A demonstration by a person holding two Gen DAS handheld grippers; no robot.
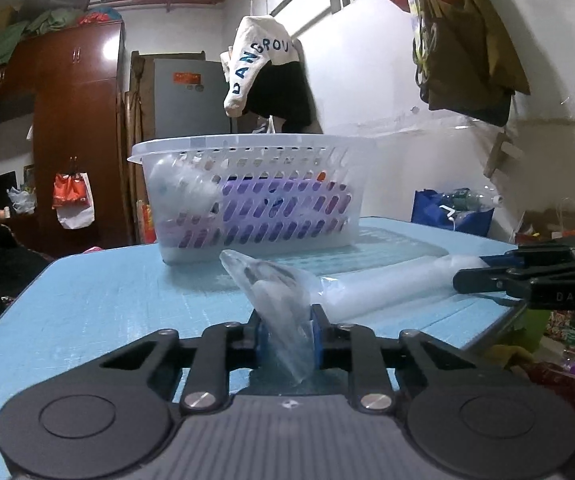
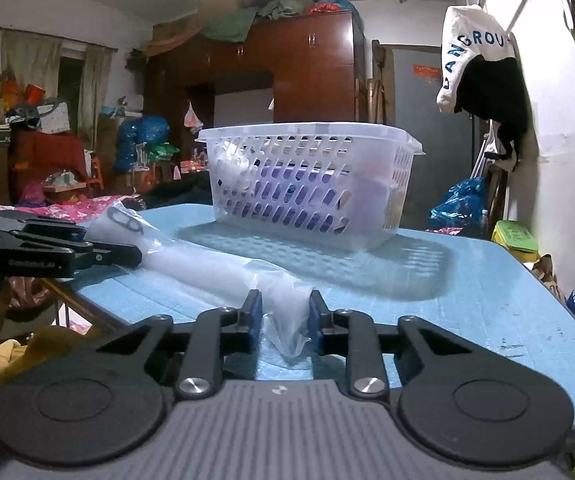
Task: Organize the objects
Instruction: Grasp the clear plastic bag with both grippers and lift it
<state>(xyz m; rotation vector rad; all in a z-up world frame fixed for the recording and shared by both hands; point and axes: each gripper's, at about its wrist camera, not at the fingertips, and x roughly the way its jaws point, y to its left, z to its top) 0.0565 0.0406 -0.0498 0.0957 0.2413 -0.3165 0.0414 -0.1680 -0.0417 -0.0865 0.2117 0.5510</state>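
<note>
A long white roll in a clear plastic wrapper (image 1: 391,284) lies on the blue table (image 1: 107,292), in front of a white perforated basket (image 1: 247,196). My left gripper (image 1: 286,332) is shut on one twisted end of the wrapper (image 1: 275,284). My right gripper (image 2: 285,316) is shut on the other end of the wrapper (image 2: 287,304); the roll (image 2: 203,260) stretches away to the left. The basket (image 2: 307,176) holds a purple package and a white bottle. Each gripper shows at the edge of the other's view.
The table's edges (image 2: 567,360) drop off to a cluttered floor with bags. A wooden wardrobe (image 1: 75,132) stands behind. A white and black garment (image 1: 267,68) hangs above the basket. The wall (image 2: 567,120) is close on the right.
</note>
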